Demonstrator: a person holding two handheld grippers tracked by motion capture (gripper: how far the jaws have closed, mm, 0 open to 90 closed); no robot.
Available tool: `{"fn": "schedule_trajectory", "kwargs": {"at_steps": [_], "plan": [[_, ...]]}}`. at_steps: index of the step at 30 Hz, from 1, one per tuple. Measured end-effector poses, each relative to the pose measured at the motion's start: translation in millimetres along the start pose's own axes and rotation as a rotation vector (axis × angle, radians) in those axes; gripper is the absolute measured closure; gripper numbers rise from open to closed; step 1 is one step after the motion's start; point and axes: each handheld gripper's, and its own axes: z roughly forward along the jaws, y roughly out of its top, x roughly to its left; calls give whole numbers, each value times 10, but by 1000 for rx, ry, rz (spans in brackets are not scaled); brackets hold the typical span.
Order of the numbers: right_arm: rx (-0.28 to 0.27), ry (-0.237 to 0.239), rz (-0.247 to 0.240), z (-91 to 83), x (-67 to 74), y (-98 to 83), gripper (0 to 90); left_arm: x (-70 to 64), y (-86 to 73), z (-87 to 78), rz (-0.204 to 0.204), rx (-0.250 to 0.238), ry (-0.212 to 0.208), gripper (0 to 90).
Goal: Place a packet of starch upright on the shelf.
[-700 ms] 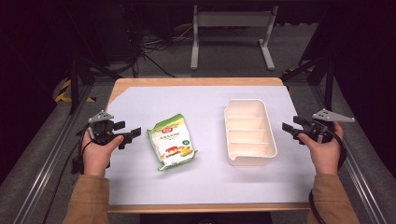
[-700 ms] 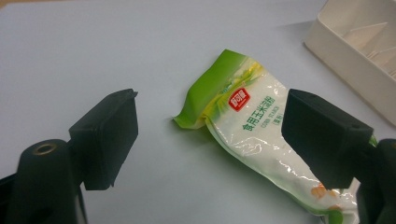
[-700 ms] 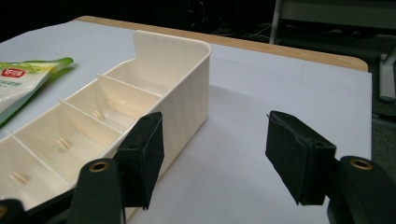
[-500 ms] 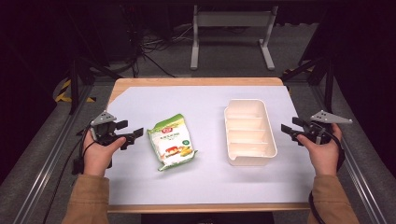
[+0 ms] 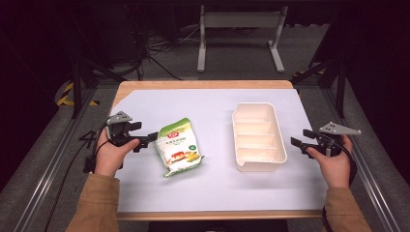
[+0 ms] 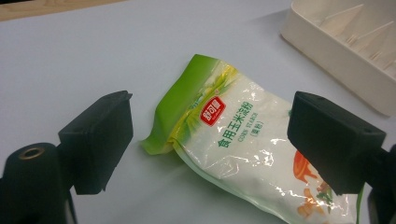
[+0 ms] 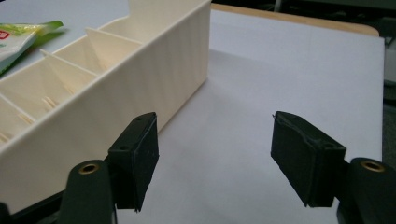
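Observation:
A green and white bag of corn starch (image 5: 178, 147) lies flat on the white tabletop, left of centre. My left gripper (image 5: 145, 134) is just to its left, open and pointing at it. In the left gripper view the bag (image 6: 233, 140) lies beyond the gap of the left gripper (image 6: 210, 140), untouched. A cream divided tray (image 5: 258, 107) stands right of centre with nothing visible in its compartments. My right gripper (image 5: 300, 137) hovers open beside its right wall. In the right gripper view the right gripper (image 7: 215, 154) has bare table between its jaws, and the tray wall (image 7: 116, 93) is at the left.
The tabletop (image 5: 217, 188) has a wooden edge at the back and front. A metal stand (image 5: 239, 21) and cables sit on the dark floor behind. Frame rails run along both sides of the table. A corner of the bag (image 7: 18, 39) shows past the tray.
My left gripper has crept a little to the right, toward the bag. The right gripper, the bag and the tray have stayed where they were.

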Motion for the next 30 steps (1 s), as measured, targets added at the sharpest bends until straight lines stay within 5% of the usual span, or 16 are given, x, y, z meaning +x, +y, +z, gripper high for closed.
{"fn": "schedule_trajectory", "kwargs": {"at_steps": [9,19,30], "plan": [[63,-6,-4,-33,8,-115,287,8,52,159,6,41,-3,99],[64,-24,-14,-139,1,-140,282,63,1,384,-6,92,4,102],[58,-25,16,-161,0,-167,266,114,-116,609,-71,123,-13,122]]}}
